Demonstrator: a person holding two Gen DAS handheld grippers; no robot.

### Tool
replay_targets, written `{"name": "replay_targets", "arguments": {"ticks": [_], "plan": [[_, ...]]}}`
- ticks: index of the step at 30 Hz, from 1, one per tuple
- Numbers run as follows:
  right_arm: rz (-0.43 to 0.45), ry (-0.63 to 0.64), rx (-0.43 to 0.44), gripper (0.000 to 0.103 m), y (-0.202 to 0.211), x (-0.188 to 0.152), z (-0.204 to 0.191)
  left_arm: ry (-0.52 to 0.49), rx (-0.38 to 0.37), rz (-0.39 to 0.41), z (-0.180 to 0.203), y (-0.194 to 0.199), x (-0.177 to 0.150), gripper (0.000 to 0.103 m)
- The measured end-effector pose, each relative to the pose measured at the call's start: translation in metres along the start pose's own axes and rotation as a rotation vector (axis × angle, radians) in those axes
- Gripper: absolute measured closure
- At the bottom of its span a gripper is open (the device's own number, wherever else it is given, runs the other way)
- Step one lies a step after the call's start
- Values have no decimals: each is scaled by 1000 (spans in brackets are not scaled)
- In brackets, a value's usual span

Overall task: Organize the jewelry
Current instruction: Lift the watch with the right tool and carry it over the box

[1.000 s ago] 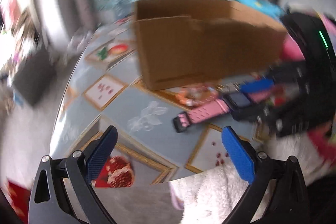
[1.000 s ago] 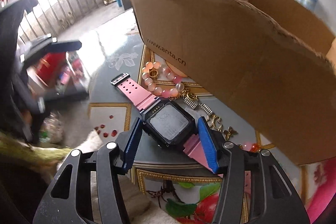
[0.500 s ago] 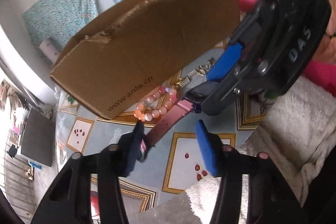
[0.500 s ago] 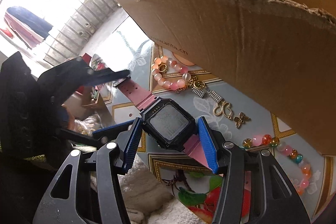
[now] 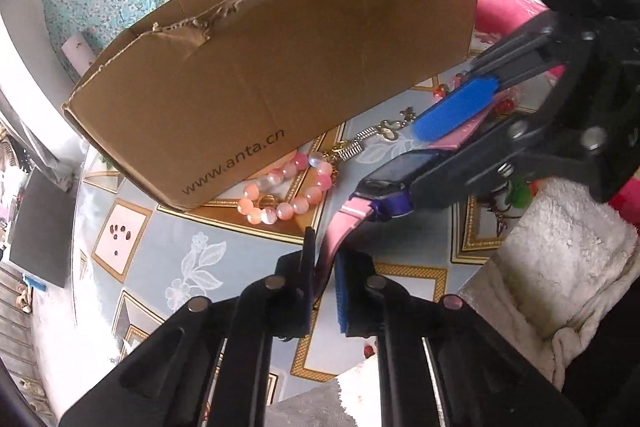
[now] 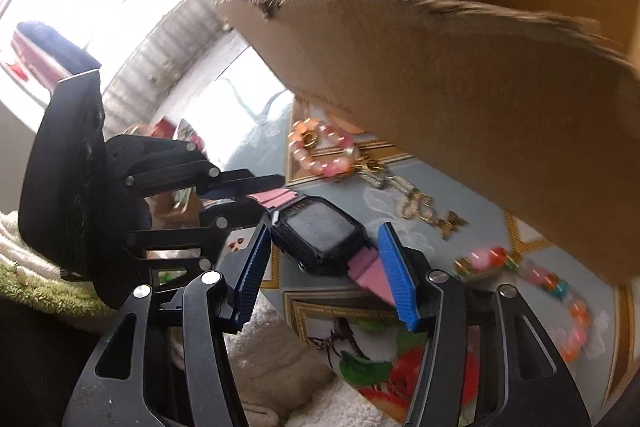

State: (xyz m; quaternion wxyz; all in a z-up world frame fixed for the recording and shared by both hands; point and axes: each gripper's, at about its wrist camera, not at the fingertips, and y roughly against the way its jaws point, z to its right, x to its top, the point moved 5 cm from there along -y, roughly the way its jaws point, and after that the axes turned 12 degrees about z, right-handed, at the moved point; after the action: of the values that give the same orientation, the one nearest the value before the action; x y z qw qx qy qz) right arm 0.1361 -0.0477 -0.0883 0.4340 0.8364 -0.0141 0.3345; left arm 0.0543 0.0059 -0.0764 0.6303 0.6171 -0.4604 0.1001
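Observation:
A pink-strapped watch with a black square face [image 6: 320, 239] is held above the table between both grippers. My right gripper [image 6: 324, 267] is shut on the watch body; it shows in the left wrist view [image 5: 440, 143]. My left gripper [image 5: 324, 287] is shut on the pink strap [image 5: 340, 235], and appears in the right wrist view [image 6: 248, 187]. A pink bead bracelet [image 5: 288, 191] and a gold chain with charms [image 5: 380, 131] lie on the table by the cardboard box [image 5: 280, 67]. A multicoloured bead bracelet [image 6: 552, 291] lies further right.
The open cardboard box [image 6: 480, 87] with a torn rim stands close behind the jewelry. The patterned glass table [image 5: 160, 267] ends at a curved edge near me. White fluffy cloth [image 5: 568, 259] lies at the right edge.
My left gripper has closed on the pink watch strap; half a second ago its jaws stood open around it. The right gripper keeps its hold on the watch, which has lifted slightly.

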Motion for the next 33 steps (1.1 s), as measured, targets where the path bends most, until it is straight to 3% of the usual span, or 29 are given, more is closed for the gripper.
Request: {"name": "replay_targets", "arguments": {"ticks": [8,12,15,20,26,33], "plan": [[140,-33,-173,51,55,-36,17,-10,-37,-9,-3,-4,0,96],[190,112,-303,56,66,-42,11,-17,-49,-13,-7,-6,0,96],[171,261,-371,58,55,-44,7,-20,-56,-13,-5,-6,1,96],[119,437,-456,70,32,-44,1,-24,-59,-15,-4,-4,1,96],[172,436,-532,97,39,-43,11,-20,-52,-8,-2,-5,2,96],[271,473,-607,102,56,-38,1,1,-26,30,3,5,9,100]]}}
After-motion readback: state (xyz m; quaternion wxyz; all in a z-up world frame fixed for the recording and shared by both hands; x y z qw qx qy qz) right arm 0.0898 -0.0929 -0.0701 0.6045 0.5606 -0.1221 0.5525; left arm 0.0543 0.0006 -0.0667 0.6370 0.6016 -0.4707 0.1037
